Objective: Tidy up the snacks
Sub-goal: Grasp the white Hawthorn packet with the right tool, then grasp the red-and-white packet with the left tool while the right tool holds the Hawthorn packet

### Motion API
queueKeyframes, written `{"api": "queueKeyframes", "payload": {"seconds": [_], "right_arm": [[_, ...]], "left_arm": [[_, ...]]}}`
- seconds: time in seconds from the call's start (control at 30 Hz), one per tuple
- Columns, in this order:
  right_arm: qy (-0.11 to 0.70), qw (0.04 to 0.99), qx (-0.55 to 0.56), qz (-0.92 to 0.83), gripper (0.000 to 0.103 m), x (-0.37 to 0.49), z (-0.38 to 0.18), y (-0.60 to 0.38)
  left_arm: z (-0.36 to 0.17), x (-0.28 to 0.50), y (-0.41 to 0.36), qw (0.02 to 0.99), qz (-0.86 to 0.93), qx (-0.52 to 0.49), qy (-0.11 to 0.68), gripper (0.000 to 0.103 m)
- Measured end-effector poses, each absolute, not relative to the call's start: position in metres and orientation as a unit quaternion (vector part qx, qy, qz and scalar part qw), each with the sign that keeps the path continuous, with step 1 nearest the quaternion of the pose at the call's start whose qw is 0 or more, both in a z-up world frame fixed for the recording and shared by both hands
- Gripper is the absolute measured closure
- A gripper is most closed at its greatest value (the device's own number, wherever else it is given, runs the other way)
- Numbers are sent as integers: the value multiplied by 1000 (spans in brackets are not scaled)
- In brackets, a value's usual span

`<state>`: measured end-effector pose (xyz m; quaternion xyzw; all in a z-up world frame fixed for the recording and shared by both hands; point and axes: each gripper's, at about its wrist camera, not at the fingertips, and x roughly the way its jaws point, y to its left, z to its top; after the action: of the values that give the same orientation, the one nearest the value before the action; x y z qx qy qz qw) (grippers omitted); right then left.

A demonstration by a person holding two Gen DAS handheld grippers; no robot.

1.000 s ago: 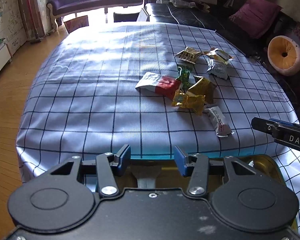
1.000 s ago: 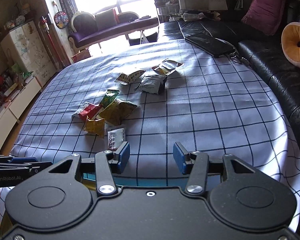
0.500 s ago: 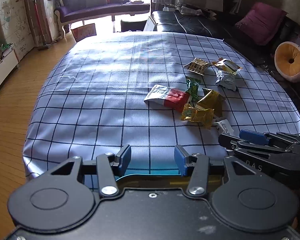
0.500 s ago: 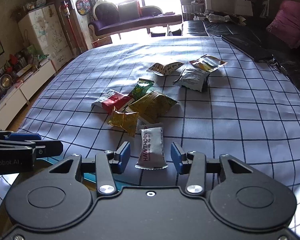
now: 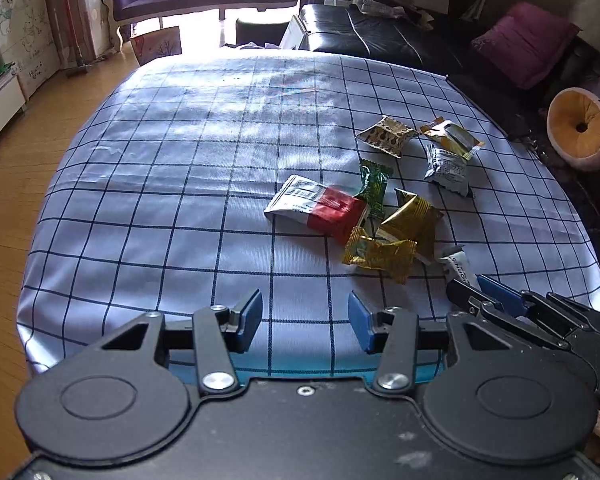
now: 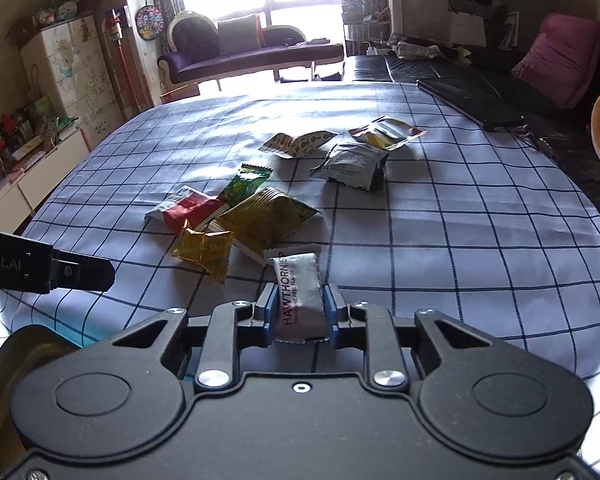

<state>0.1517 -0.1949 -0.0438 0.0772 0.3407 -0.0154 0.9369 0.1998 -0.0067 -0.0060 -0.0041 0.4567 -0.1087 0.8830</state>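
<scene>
Several snack packets lie on the checked tablecloth (image 5: 180, 184). My right gripper (image 6: 299, 312) is shut on a white hawthorn packet (image 6: 299, 296) at the near end of the pile; the packet also shows in the left wrist view (image 5: 458, 266), with the right gripper (image 5: 476, 294) at it. Just beyond are a small gold packet (image 6: 204, 249), a larger gold packet (image 6: 266, 220), a red and white packet (image 6: 186, 210) and a green packet (image 6: 244, 184). My left gripper (image 5: 305, 316) is open and empty over the table's near edge, left of the pile.
Farther back lie a grey packet (image 6: 350, 166), a patterned packet (image 6: 298, 144) and an orange-gold packet (image 6: 386, 132). A gold tin rim (image 6: 24, 344) shows at the near left edge. A black sofa (image 5: 400, 44) with a laptop (image 6: 468, 104) borders the table's right.
My right gripper moved forward over the hawthorn packet and closed on it. My left gripper stayed open and shifted slightly forward over the table edge.
</scene>
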Motion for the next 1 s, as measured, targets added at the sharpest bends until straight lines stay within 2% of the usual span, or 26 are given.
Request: {"api": "queueKeyframes", "payload": {"seconds": [0.4,1.0], "right_arm": [[304,946,105,-50,70,152,-50,-217],[293,948,112,-49,70,147,-50,-223]], "left_arm": [[-9,245,-28,866,-95,-64,486,56],[-24,306,-48,866,-28,-58,496,54]]}}
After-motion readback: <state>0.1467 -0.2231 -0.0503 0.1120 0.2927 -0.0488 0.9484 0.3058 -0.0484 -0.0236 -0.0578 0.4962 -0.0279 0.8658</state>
